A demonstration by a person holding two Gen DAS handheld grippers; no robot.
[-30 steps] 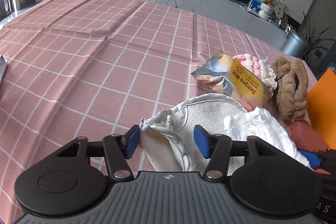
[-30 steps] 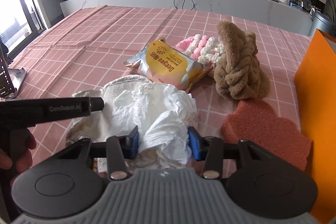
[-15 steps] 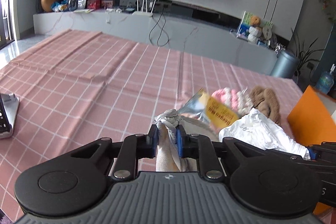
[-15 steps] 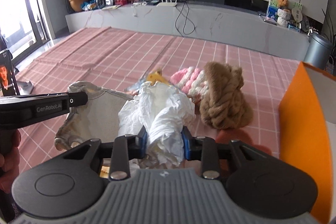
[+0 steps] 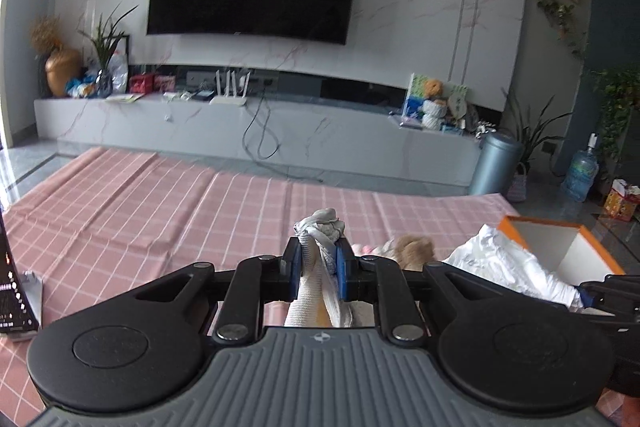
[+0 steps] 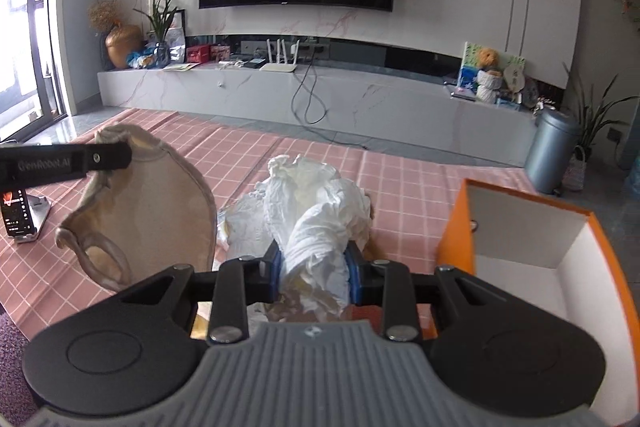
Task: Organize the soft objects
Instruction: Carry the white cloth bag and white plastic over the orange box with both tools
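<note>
My left gripper (image 5: 318, 273) is shut on the rim of a beige cloth bag (image 5: 320, 227) and holds it lifted; in the right wrist view the bag (image 6: 160, 219) hangs open at the left, above the pink checked tablecloth (image 6: 400, 179). My right gripper (image 6: 314, 273) is shut on a crumpled white plastic bag (image 6: 320, 211), lifted beside the cloth bag; it also shows in the left wrist view (image 5: 508, 263). A brown plush item (image 5: 414, 247) peeks behind the left gripper.
An open orange box with a white inside (image 6: 540, 239) stands at the right, also in the left wrist view (image 5: 560, 247). A phone on a stand (image 6: 18, 213) is at the left. A grey TV bench (image 6: 320, 99) lies beyond the table.
Both grippers closed on their items, then rose, lifting the cloth bag and the white plastic bag off the table. The snack packet and knitted items dropped out of view.
</note>
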